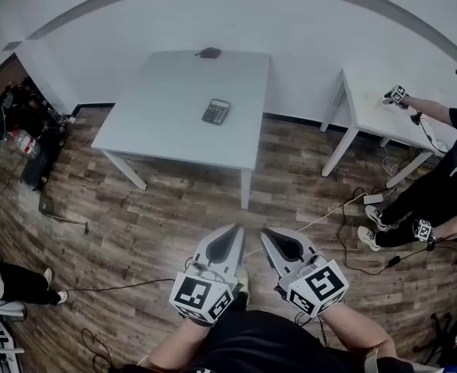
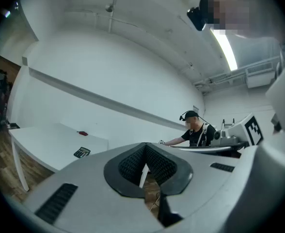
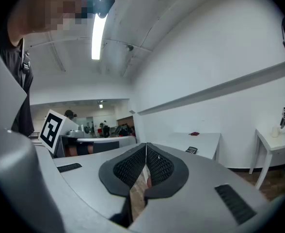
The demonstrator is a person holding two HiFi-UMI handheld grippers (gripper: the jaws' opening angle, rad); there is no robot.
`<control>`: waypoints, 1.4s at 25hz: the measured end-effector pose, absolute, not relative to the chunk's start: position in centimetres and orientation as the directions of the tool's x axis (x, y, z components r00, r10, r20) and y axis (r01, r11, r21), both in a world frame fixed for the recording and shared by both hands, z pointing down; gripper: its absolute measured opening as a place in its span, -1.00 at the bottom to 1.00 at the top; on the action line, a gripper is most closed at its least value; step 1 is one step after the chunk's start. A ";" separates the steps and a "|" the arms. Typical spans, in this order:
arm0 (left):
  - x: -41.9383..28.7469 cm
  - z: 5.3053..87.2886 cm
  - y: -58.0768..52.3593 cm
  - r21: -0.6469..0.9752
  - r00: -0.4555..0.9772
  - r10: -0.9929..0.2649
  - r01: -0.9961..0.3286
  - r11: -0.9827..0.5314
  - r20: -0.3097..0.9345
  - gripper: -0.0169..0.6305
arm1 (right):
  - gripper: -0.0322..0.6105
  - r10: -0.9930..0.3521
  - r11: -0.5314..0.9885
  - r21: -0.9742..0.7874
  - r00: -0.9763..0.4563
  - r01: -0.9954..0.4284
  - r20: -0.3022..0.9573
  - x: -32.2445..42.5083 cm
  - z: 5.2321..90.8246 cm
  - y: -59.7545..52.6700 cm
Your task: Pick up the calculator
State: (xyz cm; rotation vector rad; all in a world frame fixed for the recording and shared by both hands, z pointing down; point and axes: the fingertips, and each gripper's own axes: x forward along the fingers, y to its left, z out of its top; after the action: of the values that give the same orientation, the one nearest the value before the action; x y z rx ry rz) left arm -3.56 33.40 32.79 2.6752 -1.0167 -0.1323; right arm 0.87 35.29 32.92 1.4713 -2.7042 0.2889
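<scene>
The calculator [image 1: 216, 112] lies flat on the white table [image 1: 174, 134], well ahead of both grippers and untouched by either. In the left gripper view it sits ahead and to the left of the jaw tips. In the right gripper view it sits ahead and to the right of them. Further from the grippers, at the table's back edge near the wall, rests a small dark red object [image 1: 209, 53].

The left gripper [image 1: 235, 231] is clenched, its ribbed pads meeting at the tips with nothing between them. The right gripper [image 1: 266, 234] is clenched and empty as well. The two are held side by side near the person's body, above the wooden floor [image 1: 174, 216], their tips angled toward each other and pointing roughly toward the table. Each carries its marker cube at the near end.

Ahead and to the right of the right gripper stands a second white table [image 1: 364, 115]. A second person [image 1: 446, 181] in dark clothes reaches over it. Cables [image 1: 345, 208] trail across the floor between that table and the grippers. Far to the left of the left gripper, dark equipment [image 1: 26, 130] is piled against the wall.
</scene>
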 end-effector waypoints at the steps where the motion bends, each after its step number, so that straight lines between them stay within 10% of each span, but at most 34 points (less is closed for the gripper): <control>1: -3.7 32.8 32.1 0.285 0.751 -0.660 -0.636 -0.718 0.012 -0.93 | -0.85 -0.828 0.529 -0.136 -0.545 -0.837 0.130 0.6 32.8 33.9; 35: -3.8 35.3 -2.6 0.287 0.620 -0.778 -0.767 -0.573 0.102 -0.93 | -0.84 -0.666 0.697 -0.215 -0.728 -0.684 0.160 -0.2 35.2 -3.4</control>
State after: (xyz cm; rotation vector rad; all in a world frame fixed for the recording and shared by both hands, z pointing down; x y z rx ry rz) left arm -3.83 -2.59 35.28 2.5431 -1.2495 -0.0512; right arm -0.20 -3.40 35.18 1.1277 -2.8290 0.4024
